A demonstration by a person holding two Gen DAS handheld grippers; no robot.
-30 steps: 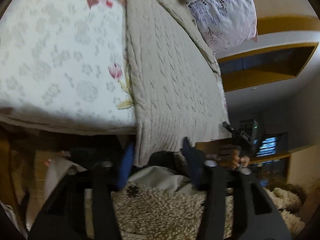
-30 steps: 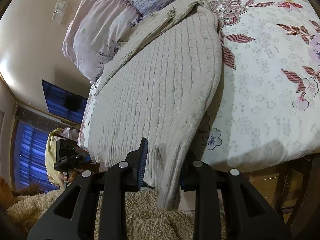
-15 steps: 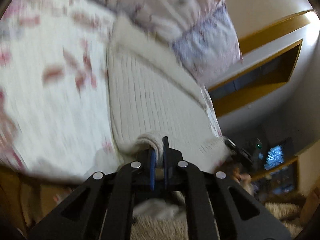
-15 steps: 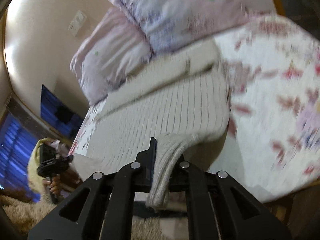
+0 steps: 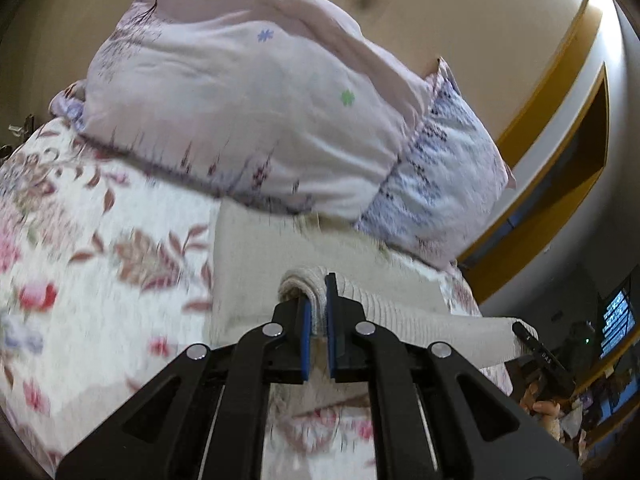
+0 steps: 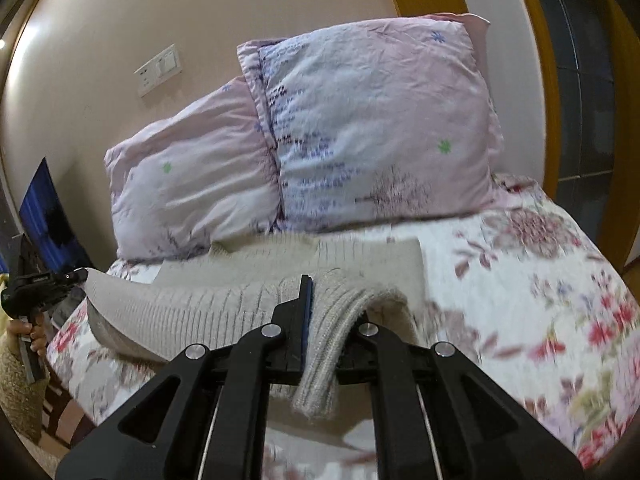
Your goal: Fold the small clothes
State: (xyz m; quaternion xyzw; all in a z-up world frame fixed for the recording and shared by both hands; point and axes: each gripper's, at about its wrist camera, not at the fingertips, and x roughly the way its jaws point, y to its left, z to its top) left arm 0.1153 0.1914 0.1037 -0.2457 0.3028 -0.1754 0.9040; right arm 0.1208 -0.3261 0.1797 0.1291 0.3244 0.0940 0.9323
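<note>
A beige cable-knit sweater lies on the floral bedsheet, its far end against the pillows. My left gripper is shut on one corner of its ribbed hem, lifted above the bed. My right gripper is shut on the other hem corner; the knit hangs down between its fingers. The hem stretches in the air between the two grippers, over the sweater's far half. The other gripper shows at the edge of each view.
Two pink-and-lilac pillows lean on the beige wall at the head of the bed. A light switch plate is on the wall. A wooden frame stands to the right of the bed; a shaggy rug lies below.
Both grippers closed on the sweater's hem corners at the bed's edge, then lifted and carried the hem up and forward toward the pillows. The hem now hangs over the sweater's far half.
</note>
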